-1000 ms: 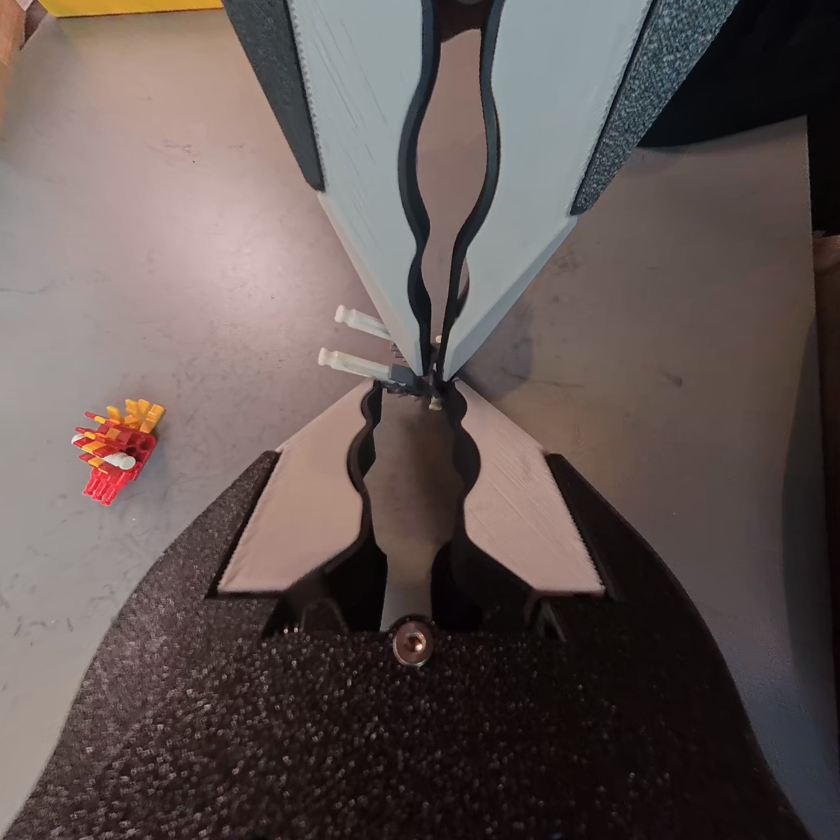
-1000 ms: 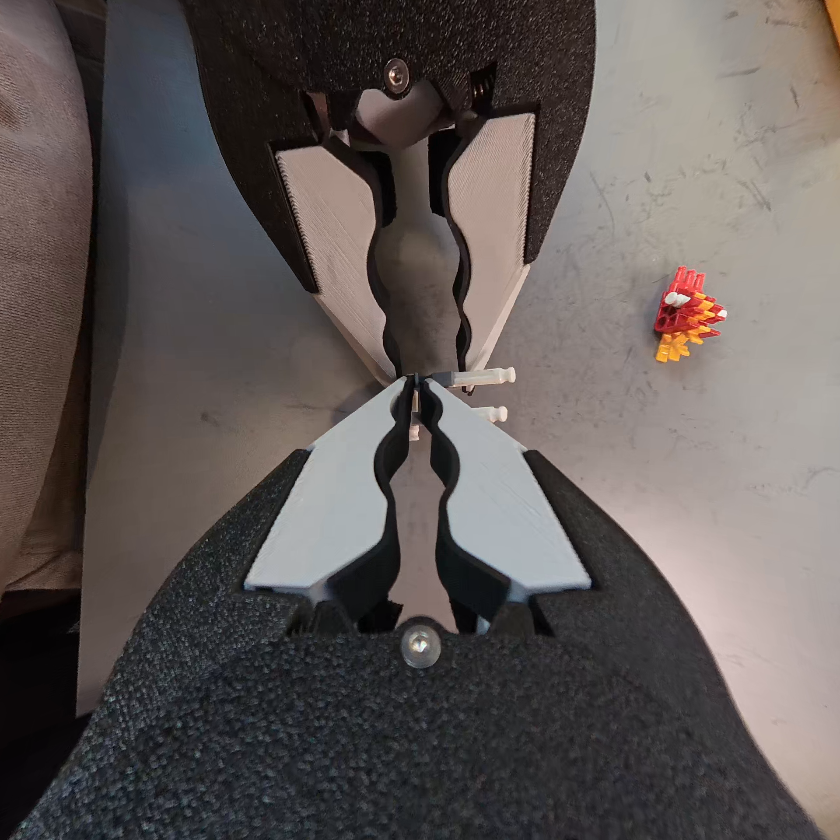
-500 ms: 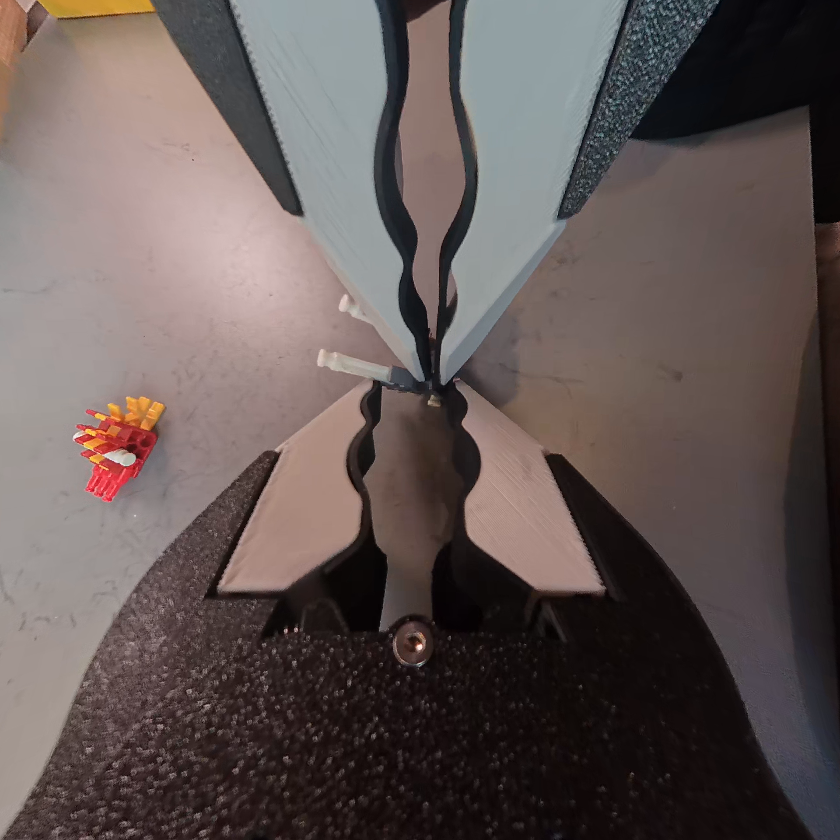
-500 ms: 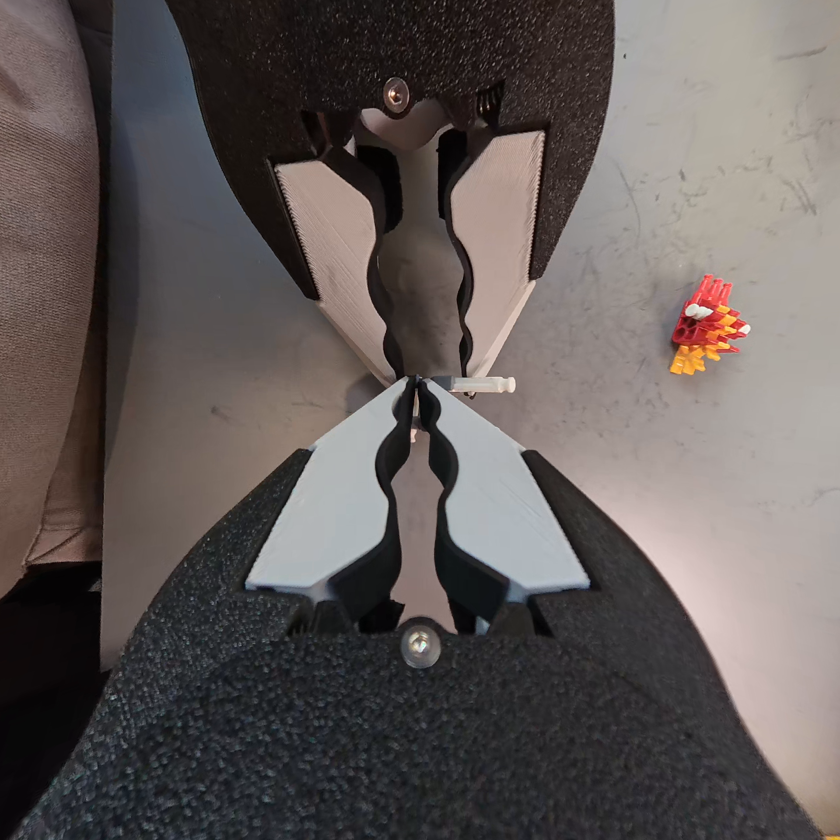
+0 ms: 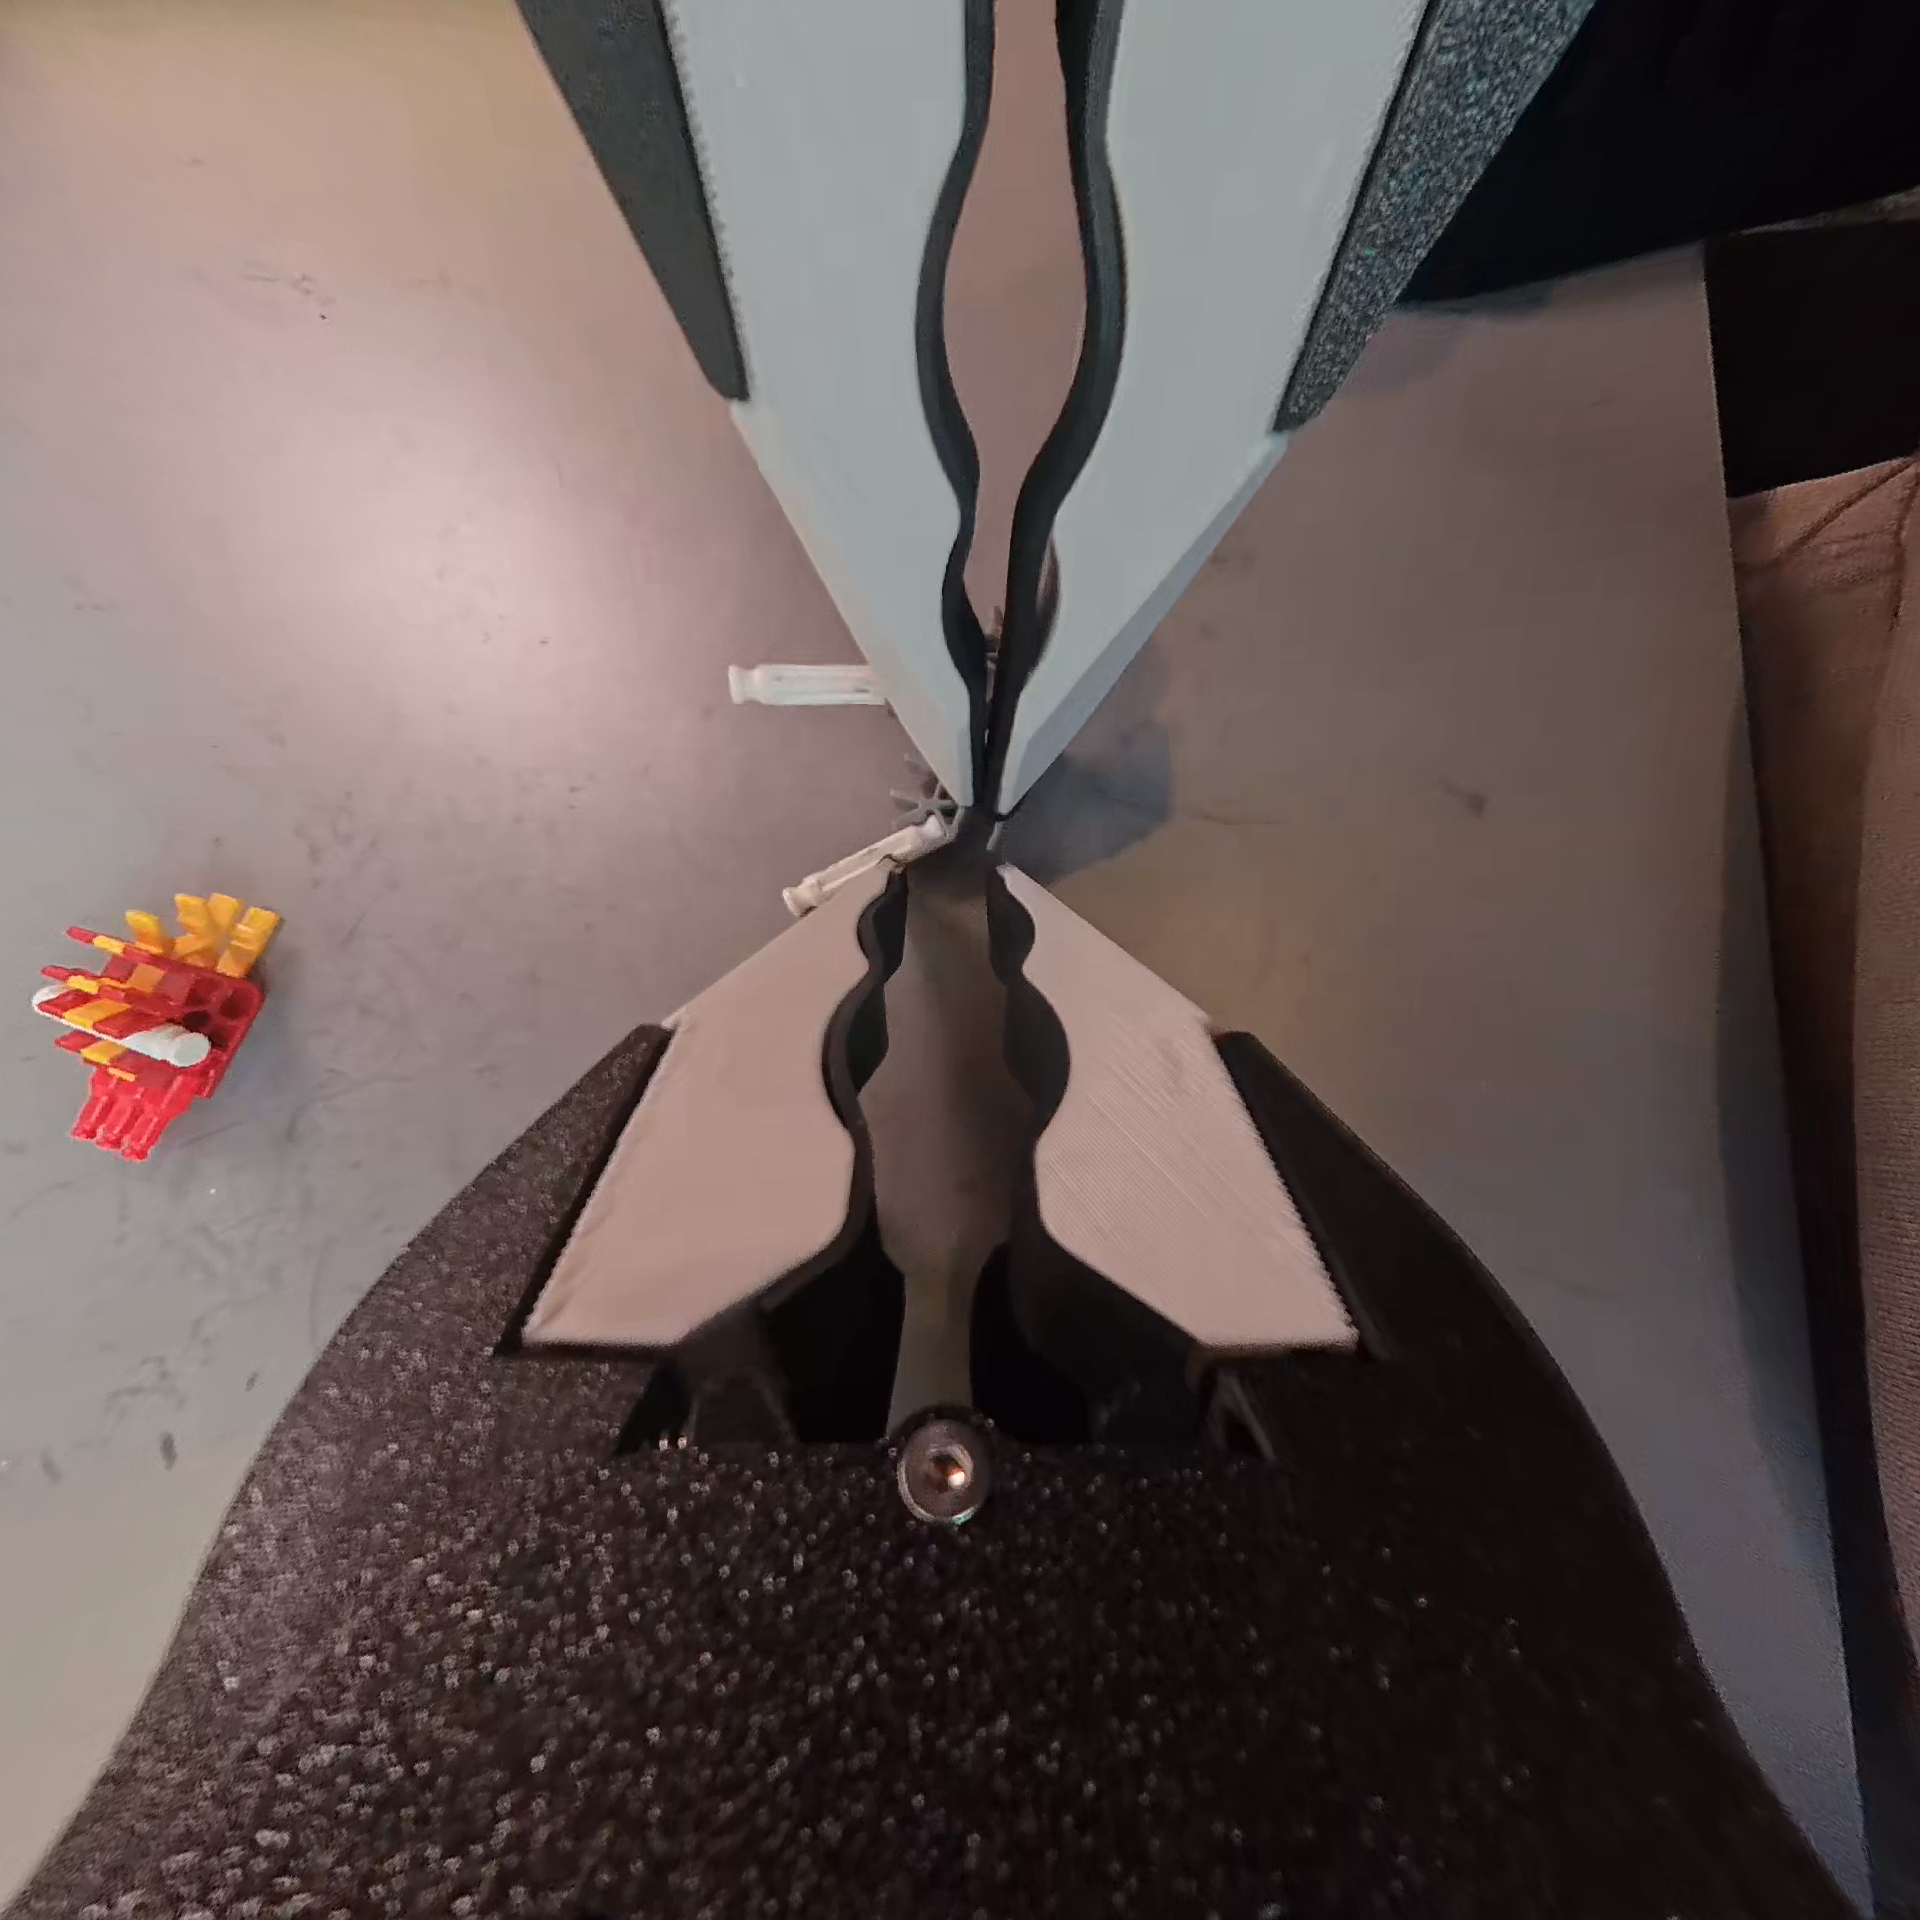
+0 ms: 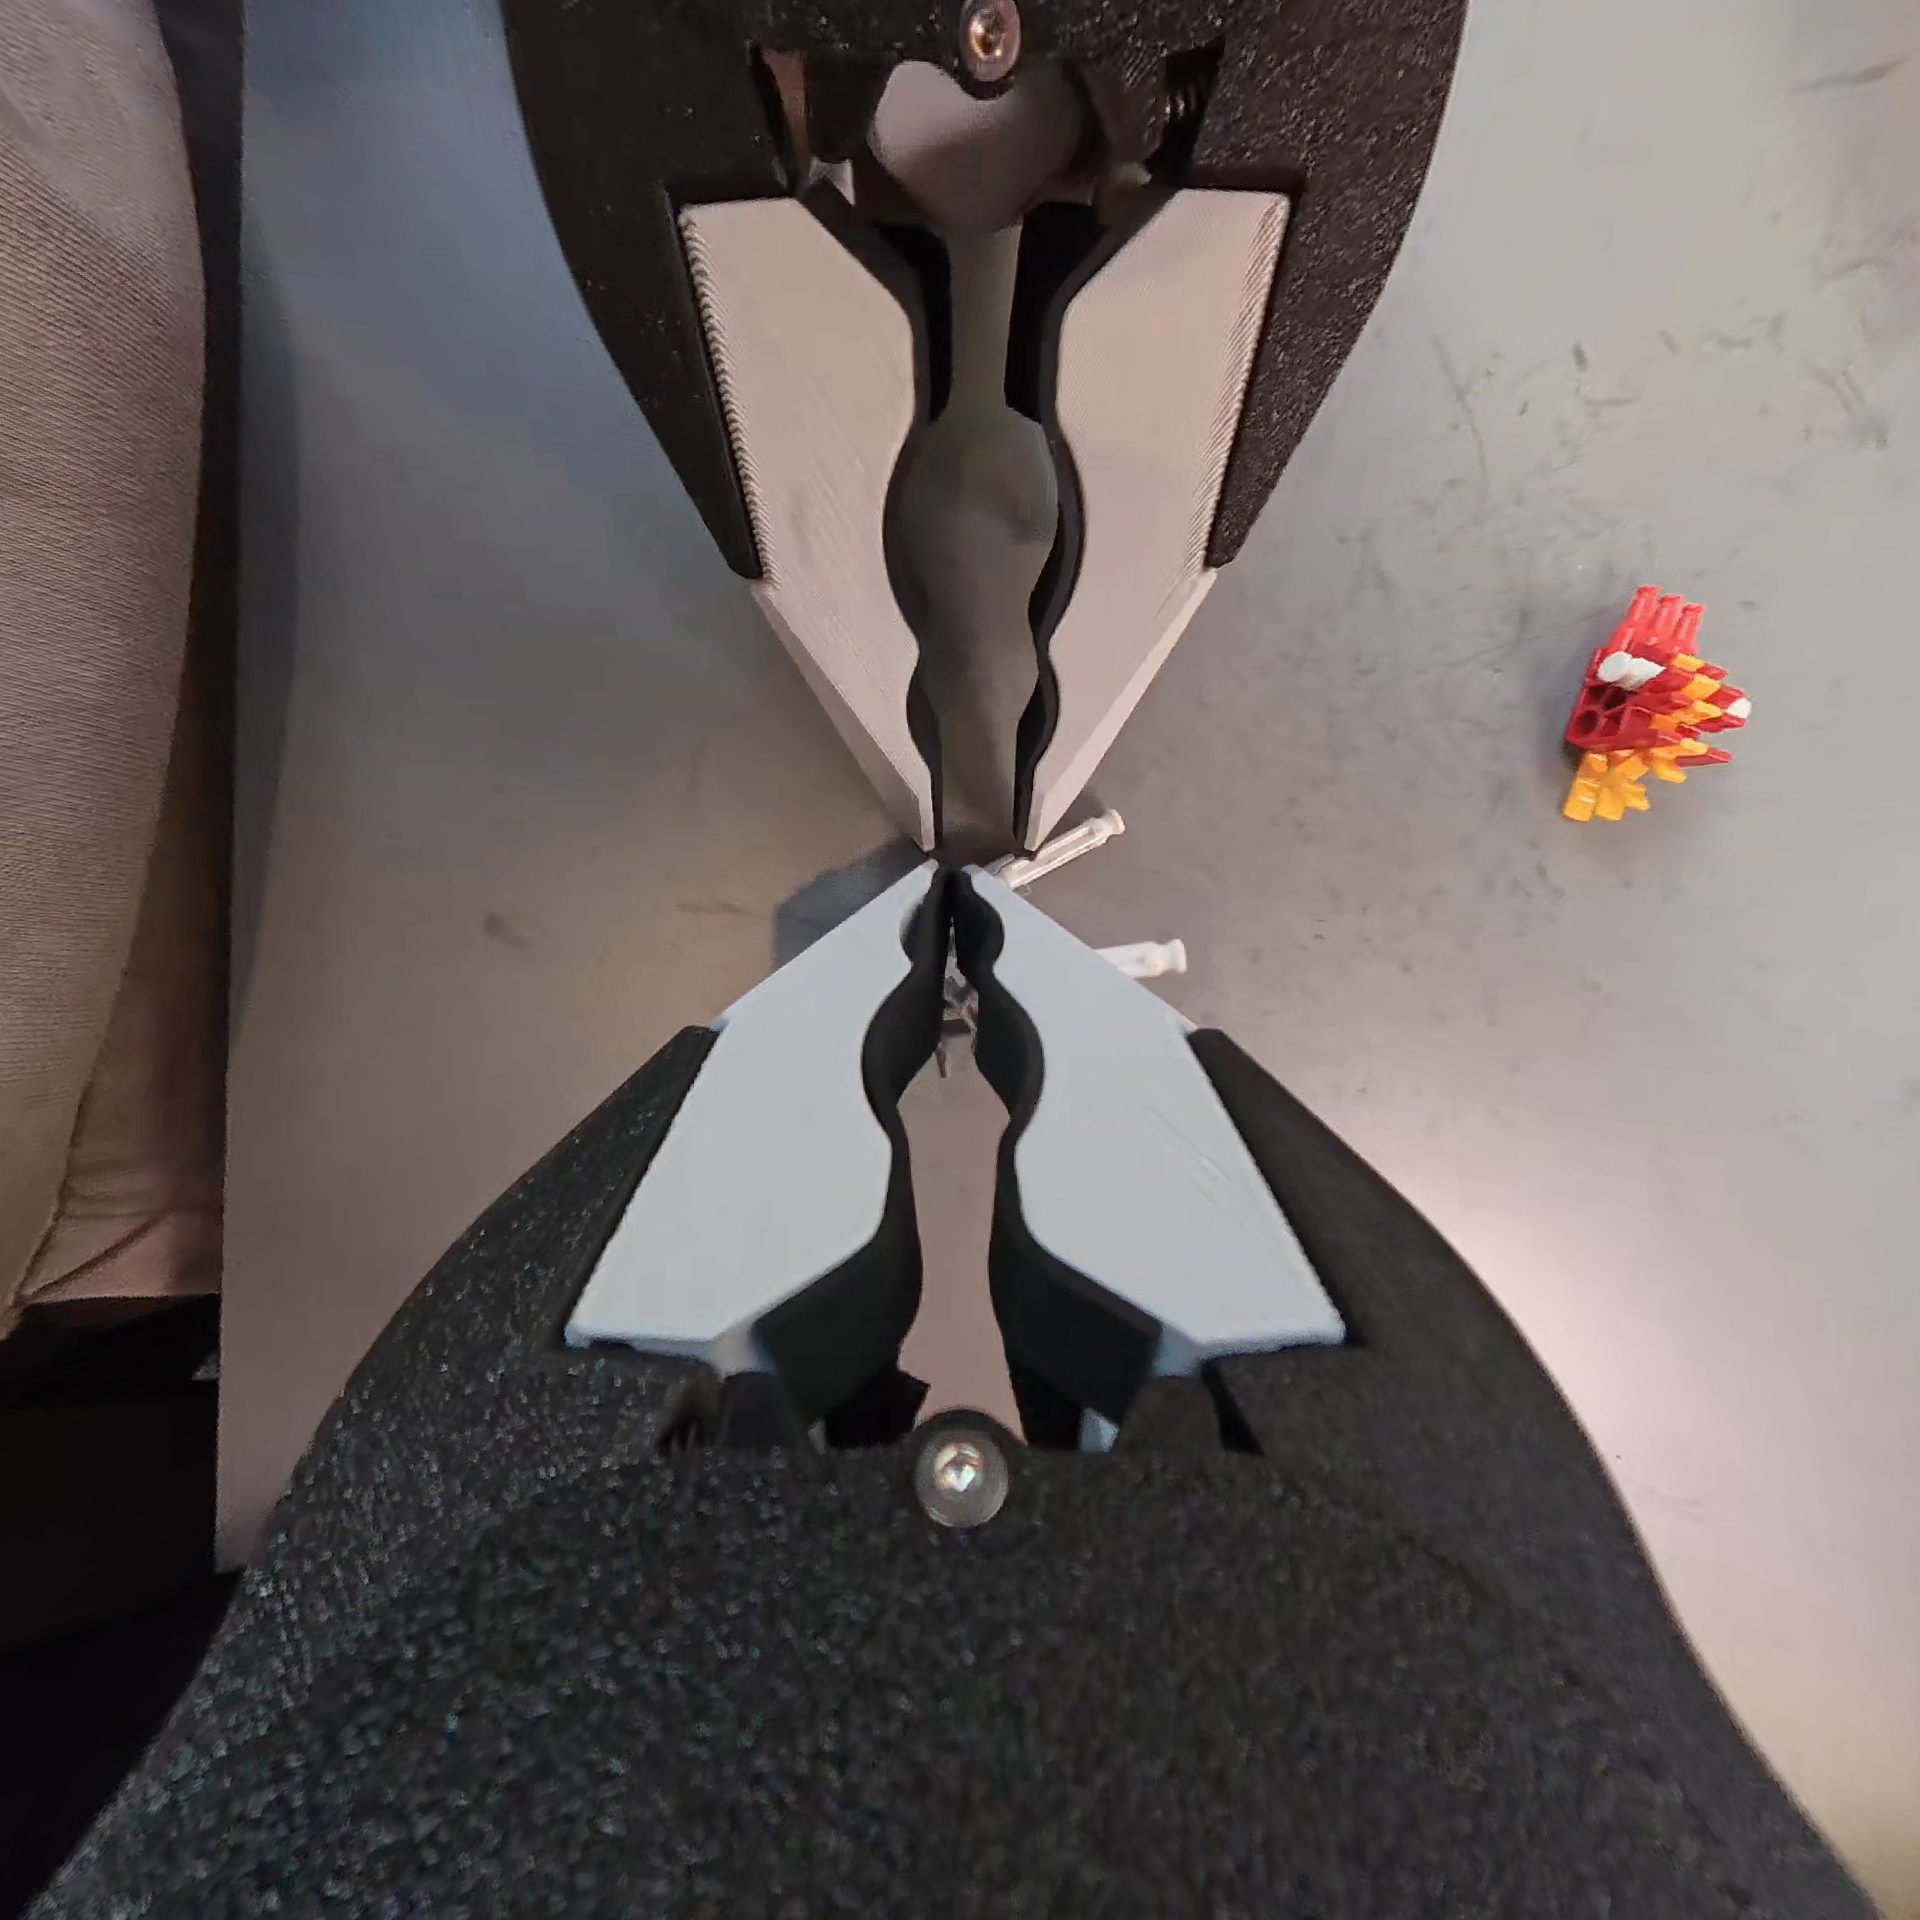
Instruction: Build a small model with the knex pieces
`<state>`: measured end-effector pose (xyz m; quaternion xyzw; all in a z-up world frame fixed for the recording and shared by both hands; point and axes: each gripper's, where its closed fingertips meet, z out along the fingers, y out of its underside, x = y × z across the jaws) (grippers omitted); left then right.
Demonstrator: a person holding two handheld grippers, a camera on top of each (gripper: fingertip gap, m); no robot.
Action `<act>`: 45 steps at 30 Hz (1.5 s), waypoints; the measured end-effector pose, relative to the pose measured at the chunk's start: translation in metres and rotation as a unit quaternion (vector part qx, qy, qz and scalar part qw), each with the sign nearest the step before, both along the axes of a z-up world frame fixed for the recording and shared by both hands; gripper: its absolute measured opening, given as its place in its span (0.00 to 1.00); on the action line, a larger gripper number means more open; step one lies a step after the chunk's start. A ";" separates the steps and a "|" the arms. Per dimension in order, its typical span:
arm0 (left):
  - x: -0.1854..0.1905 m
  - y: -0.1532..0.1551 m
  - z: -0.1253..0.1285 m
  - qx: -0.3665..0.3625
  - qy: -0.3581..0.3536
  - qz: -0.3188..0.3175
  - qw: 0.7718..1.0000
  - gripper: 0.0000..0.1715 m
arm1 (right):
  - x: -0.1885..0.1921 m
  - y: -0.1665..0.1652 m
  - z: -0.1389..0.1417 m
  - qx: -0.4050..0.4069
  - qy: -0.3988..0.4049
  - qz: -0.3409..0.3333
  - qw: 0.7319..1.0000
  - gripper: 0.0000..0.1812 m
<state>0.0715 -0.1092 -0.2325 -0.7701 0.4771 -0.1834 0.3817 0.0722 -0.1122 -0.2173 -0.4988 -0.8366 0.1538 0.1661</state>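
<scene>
My right gripper (image 6: 954,878), with light blue fingers, is shut on a small grey connector (image 5: 923,802) that carries two white rods. One rod (image 5: 854,862) slants down-left from the connector, and the other rod (image 5: 805,686) sticks out level from behind a blue finger. My left gripper (image 5: 948,878), with grey fingers, faces the right one tip to tip. Its jaws stand a narrow gap apart with only table between them, just beside the slanted rod (image 6: 1070,844). The right gripper (image 5: 982,805) and the left gripper (image 6: 977,842) each show in the other's view.
A small cluster of red, yellow and white building pieces (image 5: 156,1018) lies on the grey table (image 5: 364,520), also in the right wrist view (image 6: 1652,717). A person's beige-clothed leg (image 6: 94,727) is beyond the table edge (image 6: 223,935). Less than 4 cm separates the two grippers' tips.
The near white rod has tipped from level to slanted. The second rod shows again beside the blue finger. The left jaws have narrowed slightly, and the right gripper has drawn back a little.
</scene>
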 end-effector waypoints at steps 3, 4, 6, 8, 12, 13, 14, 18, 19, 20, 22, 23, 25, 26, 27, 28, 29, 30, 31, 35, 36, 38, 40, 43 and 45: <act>-0.002 0.002 0.005 -0.011 -0.022 0.005 1.000 0.09 | 0.000 0.000 0.011 -0.024 0.030 -0.013 0.999 0.00; -0.003 0.003 0.005 -0.014 -0.024 0.007 1.000 0.09 | 0.000 0.002 0.015 -0.033 0.042 -0.022 0.998 0.00; -0.005 0.003 0.006 -0.019 -0.028 0.008 0.999 0.09 | 0.002 0.003 0.027 -0.054 0.073 -0.036 0.995 0.00; -0.005 0.003 0.007 -0.020 -0.029 0.008 0.999 0.10 | 0.005 0.005 0.039 -0.070 0.101 -0.049 0.991 0.01; -0.010 0.009 0.006 -0.017 -0.024 0.017 0.999 0.11 | 0.023 0.019 0.038 -0.024 0.095 -0.073 0.993 0.08; -0.012 0.011 0.005 -0.019 -0.023 0.020 0.999 0.11 | 0.028 0.022 0.034 -0.006 0.088 -0.073 0.993 0.09; -0.013 0.013 0.004 -0.022 -0.023 0.022 0.999 0.13 | 0.032 0.020 0.028 -0.001 0.080 -0.072 0.994 0.11; -0.009 0.021 0.003 0.000 0.002 -0.019 1.000 0.20 | 0.035 0.015 0.013 0.026 0.063 -0.081 0.994 0.13; -0.006 0.022 0.001 0.013 0.018 -0.041 0.999 0.21 | 0.032 0.013 0.011 0.022 0.067 -0.088 0.994 0.13; -0.004 0.023 0.000 0.023 0.027 -0.060 0.998 0.20 | 0.030 0.012 0.011 0.023 0.070 -0.097 0.993 0.12; 0.001 0.027 0.000 0.033 0.037 -0.082 0.995 0.18 | 0.028 0.015 0.011 0.036 0.080 -0.111 0.990 0.11; 0.003 0.027 0.001 0.029 0.040 -0.093 0.994 0.15 | 0.028 0.016 0.011 0.034 0.081 -0.119 0.989 0.11; 0.005 0.026 -0.001 0.020 0.056 -0.105 0.993 0.06 | 0.028 0.017 0.011 0.027 0.086 -0.139 0.986 0.10; 0.006 0.026 -0.001 0.018 0.062 -0.106 0.992 0.05 | 0.028 0.017 0.011 0.030 0.090 -0.146 0.985 0.09; 0.007 0.025 -0.002 0.016 0.069 -0.106 0.992 0.04 | 0.028 0.018 0.011 0.034 0.093 -0.152 0.983 0.09; 0.008 0.024 -0.002 0.013 0.079 -0.104 0.991 0.03 | 0.028 0.018 0.011 0.036 0.096 -0.156 0.982 0.09; 0.009 0.023 -0.002 0.011 0.089 -0.103 0.991 0.03 | 0.028 0.018 0.010 0.037 0.096 -0.160 0.982 0.09; 0.010 0.021 -0.001 0.009 0.099 -0.108 0.989 0.03 | 0.028 0.019 0.009 0.043 0.092 -0.164 0.981 0.09; 0.011 0.019 0.000 0.004 0.110 -0.114 0.987 0.03 | 0.028 0.022 0.008 0.058 0.091 -0.166 0.980 0.09; 0.015 0.019 0.006 -0.005 0.140 -0.127 0.982 0.03 | 0.030 0.027 0.007 0.083 0.080 -0.153 0.982 0.09; 0.017 0.019 0.007 -0.009 0.144 -0.135 0.980 0.03 | 0.031 0.026 0.006 0.081 0.076 -0.149 0.983 0.08; 0.018 0.022 0.009 -0.010 0.158 -0.143 0.977 0.03 | 0.034 0.030 0.005 0.091 0.069 -0.148 0.982 0.05; 0.020 0.025 0.013 -0.006 0.170 -0.149 0.974 0.03 | 0.037 0.033 0.004 0.088 0.068 -0.151 0.982 0.02; 0.025 0.031 0.021 0.000 0.162 -0.152 0.975 0.04 | 0.041 0.038 0.006 0.055 0.090 -0.174 0.979 0.02; 0.029 0.035 0.028 0.001 0.134 -0.146 0.980 0.04 | 0.047 0.041 0.004 0.005 0.105 -0.199 0.974 0.02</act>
